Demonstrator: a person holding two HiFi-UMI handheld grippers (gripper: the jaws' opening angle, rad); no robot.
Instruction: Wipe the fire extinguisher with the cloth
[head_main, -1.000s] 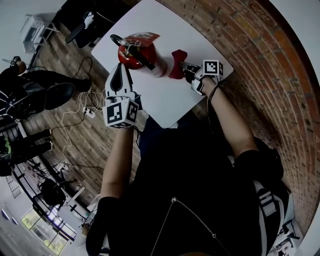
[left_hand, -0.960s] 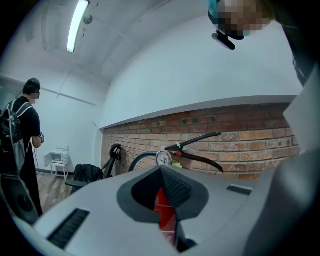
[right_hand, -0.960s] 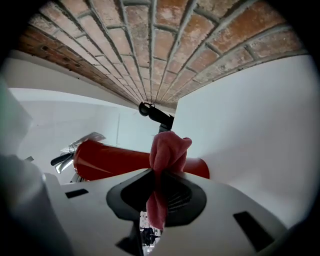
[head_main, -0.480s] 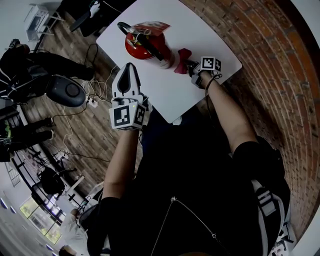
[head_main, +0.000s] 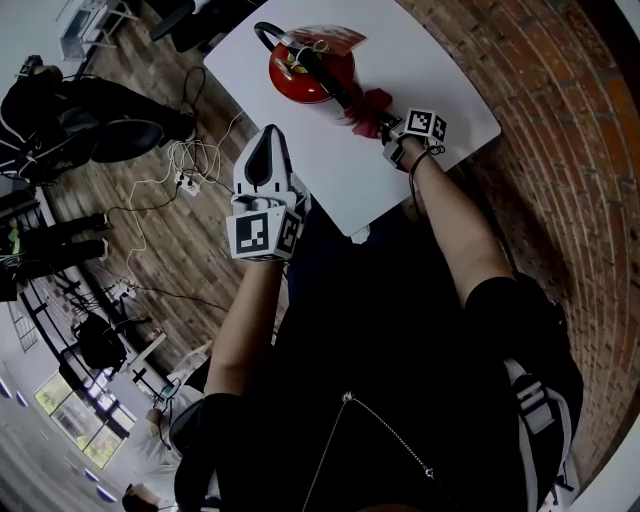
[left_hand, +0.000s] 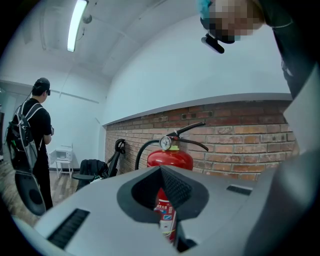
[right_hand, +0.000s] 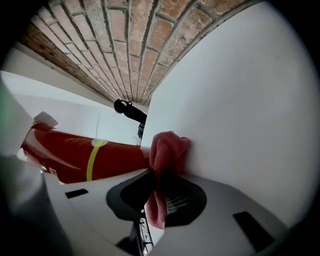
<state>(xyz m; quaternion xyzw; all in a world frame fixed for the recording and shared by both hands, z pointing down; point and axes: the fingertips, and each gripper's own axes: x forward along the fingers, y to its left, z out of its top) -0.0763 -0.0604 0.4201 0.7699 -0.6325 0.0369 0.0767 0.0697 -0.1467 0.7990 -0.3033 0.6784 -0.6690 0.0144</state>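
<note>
The cloth (right_hand: 167, 147) is clamped in the right gripper's (right_hand: 159, 176) fingers and pressed low against the fire extinguisher (head_main: 310, 68), which stands upright on the white worktop (head_main: 425, 65). The left gripper (head_main: 269, 142) is held off the near edge, fingers together, empty. Firm contact is wanted, with strokes carried round the red body.

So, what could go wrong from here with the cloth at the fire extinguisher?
1. The fire extinguisher stands upright with nothing bracing it: the left gripper is shut, empty and apart from it. A firm push with the cloth might tip or slide it.
2. The right gripper pinches only part of the cloth, so it could catch on the hose and pull free.
</note>
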